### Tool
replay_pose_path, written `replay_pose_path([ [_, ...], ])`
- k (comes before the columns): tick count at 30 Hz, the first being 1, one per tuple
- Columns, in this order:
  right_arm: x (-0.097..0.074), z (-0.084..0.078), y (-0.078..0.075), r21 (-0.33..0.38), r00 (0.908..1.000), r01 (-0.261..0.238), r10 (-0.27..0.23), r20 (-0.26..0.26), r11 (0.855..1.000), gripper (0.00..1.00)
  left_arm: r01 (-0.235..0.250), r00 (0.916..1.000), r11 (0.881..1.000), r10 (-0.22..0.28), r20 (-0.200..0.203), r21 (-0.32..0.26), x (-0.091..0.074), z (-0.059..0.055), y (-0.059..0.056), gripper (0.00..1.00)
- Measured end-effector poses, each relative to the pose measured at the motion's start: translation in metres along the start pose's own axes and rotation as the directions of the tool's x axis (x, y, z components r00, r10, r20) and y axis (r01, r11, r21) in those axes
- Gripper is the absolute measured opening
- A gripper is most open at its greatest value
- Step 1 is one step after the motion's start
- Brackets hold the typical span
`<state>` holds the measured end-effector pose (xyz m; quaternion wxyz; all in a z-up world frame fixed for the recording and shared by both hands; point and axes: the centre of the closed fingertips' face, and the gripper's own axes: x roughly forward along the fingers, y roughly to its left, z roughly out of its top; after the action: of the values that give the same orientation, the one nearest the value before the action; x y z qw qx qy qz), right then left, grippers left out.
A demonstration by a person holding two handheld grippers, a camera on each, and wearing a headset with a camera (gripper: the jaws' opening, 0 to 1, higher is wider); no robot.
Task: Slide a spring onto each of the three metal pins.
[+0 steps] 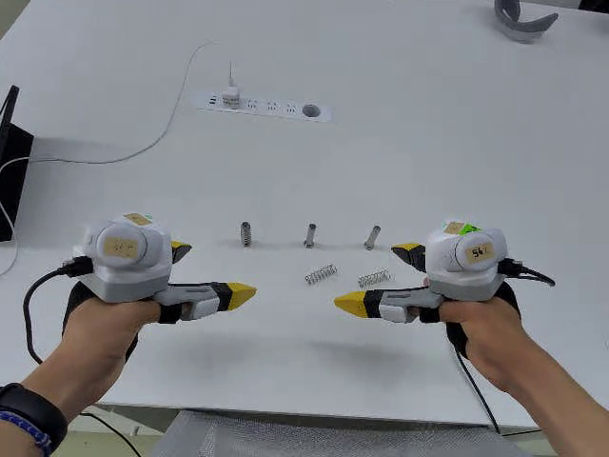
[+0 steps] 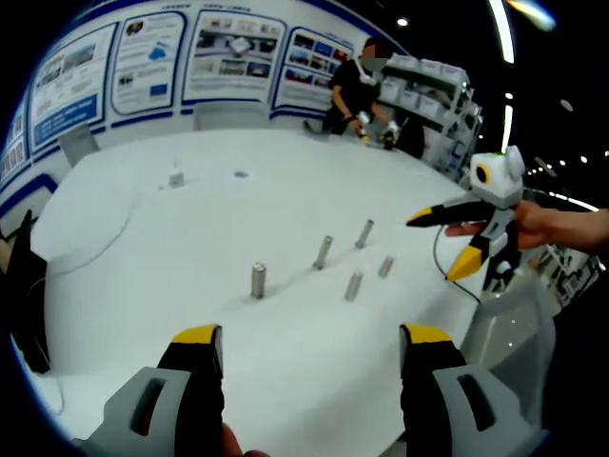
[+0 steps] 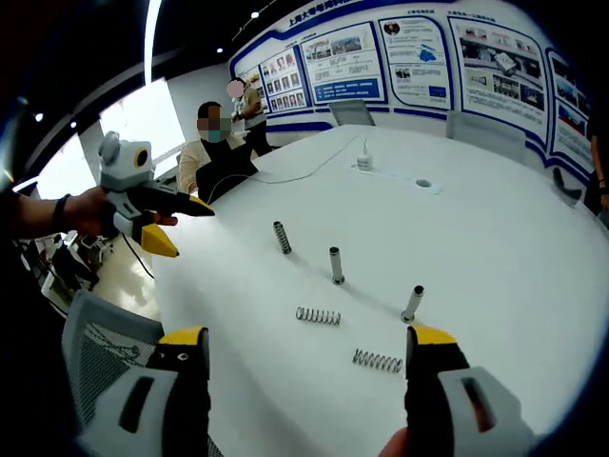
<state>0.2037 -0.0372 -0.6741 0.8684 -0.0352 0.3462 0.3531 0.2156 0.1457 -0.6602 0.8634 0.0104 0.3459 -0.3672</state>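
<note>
Your left gripper (image 1: 209, 271) hovers over the near edge of the white table (image 1: 428, 133), jaws spread wide with nothing between them, yellow tips aimed inward. Your right gripper (image 1: 381, 278) mirrors it from the other side, jaws just as far apart and holding nothing.

Between the two sets of tips and a little farther out lie two loose springs. The left loose spring (image 1: 321, 274) and the right loose spring (image 1: 374, 278) are near each other but apart. Both lie flat, long axes running roughly left to right, right ends angled slightly away from you.

Just behind them the three pins stand in a row across your view, each upright with its long axis vertical. The left pin (image 1: 245, 233) already wears a fitted spring (image 3: 282, 236) coiled around it. The middle pin (image 1: 309, 234) and the right pin (image 1: 372, 237) are bare metal. The right loose spring sits just in front of the right pin.

Farther back there's a white power strip (image 1: 265, 105) with a charger (image 1: 231, 95) plugged in. A dark device (image 1: 9, 157) sits at the left edge and a grey curved object (image 1: 519, 19) at the far right corner. In the right gripper view, two people (image 3: 214, 143) sit past the table's end beneath wall posters (image 3: 419, 48).
</note>
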Motion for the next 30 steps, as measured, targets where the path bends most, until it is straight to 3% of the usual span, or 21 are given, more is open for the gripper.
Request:
replay_pose_path([
  [14,-0.011,-0.015,-0.008,0.023,0.9997,0.020,-0.020,-0.015,1.000,0.87,0.048,0.9984,0.998,-0.047,-0.030,0.039,0.020,0.003,-0.017,0.77],
  [30,-0.017,-0.020,-0.005,0.026,0.9997,0.011,-0.010,-0.024,1.000,0.85,0.116,0.9915,0.988,-0.109,-0.071,0.098,0.054,0.005,-0.040,0.75],
])
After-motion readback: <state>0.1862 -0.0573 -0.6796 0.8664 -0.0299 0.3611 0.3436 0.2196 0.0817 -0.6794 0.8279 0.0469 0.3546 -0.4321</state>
